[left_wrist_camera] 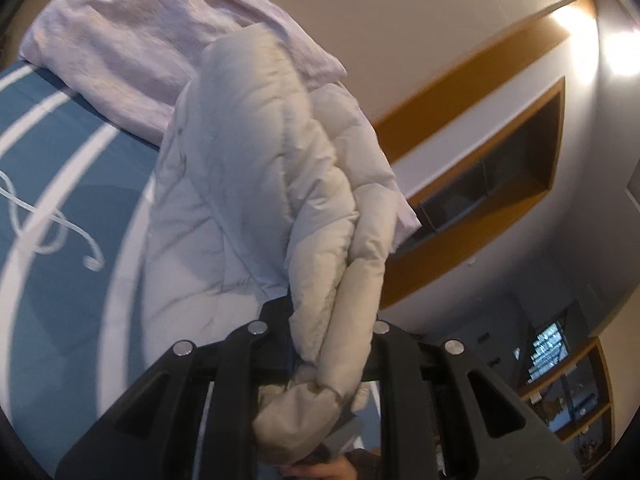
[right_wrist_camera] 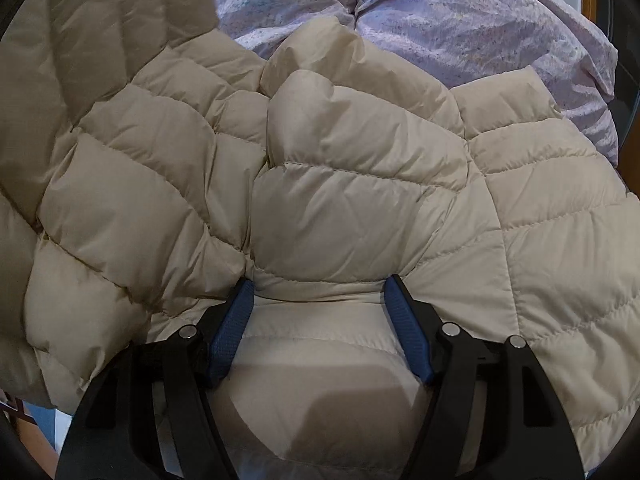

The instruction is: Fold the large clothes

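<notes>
I have the puffy beige jacket [right_wrist_camera: 320, 184] spread on the bed [left_wrist_camera: 52, 184], over a blue cover with white stripes, and a lilac quilt [right_wrist_camera: 460, 20] lies bunched at the far end beyond it. My left tongs [left_wrist_camera: 320, 368] are nearly closed on a bunched part of the jacket, a sleeve or an edge as far as I can tell, and that part rises from the bed towards the camera in a thick roll. My right tongs [right_wrist_camera: 320, 320] stand wide, their blue pads [right_wrist_camera: 230, 336] either side of a fat quilted panel in the near middle of the jacket; the fabric bulges up between them, but I cannot tell whether the pads really press it or only flank it.

I judge this jacket light and very soft, full of air, so it will spring back from any fold I lay. The shell looks smooth and a little slick, so a shallow pinch on one puffed panel may slide off. I would rather take hold at a stitched seam or a hem, where the layers are thin and the tongs can bite through to something firm. The lifted part in my left tongs is thick, and I think the grip is sound as long as I carry it slowly. A flat press afterwards should help the fold stay.
</notes>
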`<state>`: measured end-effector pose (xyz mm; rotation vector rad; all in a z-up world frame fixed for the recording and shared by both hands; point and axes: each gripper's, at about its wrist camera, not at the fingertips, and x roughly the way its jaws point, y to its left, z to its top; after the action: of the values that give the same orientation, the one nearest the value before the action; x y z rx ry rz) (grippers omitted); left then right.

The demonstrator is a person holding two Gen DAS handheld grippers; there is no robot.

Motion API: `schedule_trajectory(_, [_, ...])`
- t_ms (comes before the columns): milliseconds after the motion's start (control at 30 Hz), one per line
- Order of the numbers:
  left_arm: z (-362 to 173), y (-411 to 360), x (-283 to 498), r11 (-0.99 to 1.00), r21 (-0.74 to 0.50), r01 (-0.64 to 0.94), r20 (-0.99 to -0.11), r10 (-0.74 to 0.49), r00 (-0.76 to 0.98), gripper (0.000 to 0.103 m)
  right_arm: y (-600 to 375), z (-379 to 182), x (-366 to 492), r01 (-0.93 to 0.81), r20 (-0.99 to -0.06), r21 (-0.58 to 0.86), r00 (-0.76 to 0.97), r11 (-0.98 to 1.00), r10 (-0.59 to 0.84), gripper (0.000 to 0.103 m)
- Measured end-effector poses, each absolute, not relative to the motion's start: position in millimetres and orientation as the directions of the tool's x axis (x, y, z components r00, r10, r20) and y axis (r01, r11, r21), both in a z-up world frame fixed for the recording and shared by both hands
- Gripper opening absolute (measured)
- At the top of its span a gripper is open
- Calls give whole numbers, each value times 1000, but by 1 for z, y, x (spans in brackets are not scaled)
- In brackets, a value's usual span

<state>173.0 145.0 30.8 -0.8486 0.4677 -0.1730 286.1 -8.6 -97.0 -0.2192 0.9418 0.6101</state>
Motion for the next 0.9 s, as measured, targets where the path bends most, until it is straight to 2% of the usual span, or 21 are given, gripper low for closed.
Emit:
schedule_trajectory(233, [5,110,203,615,-787,-44,-354,-392,849,17,-21,-94,291,-593,-798,132,413,795,440,69])
schedule_trajectory(467, [-24,92,233,604,-790,-106,-414,-397,819,18,-51,-85,296,-594,-769,222,381,773,513,69])
schedule_trajectory(900, [-75,49,289,683,-680,-267,-615,-333,715,19,-152,-63,296,-562,-741,184,460,807,490,69])
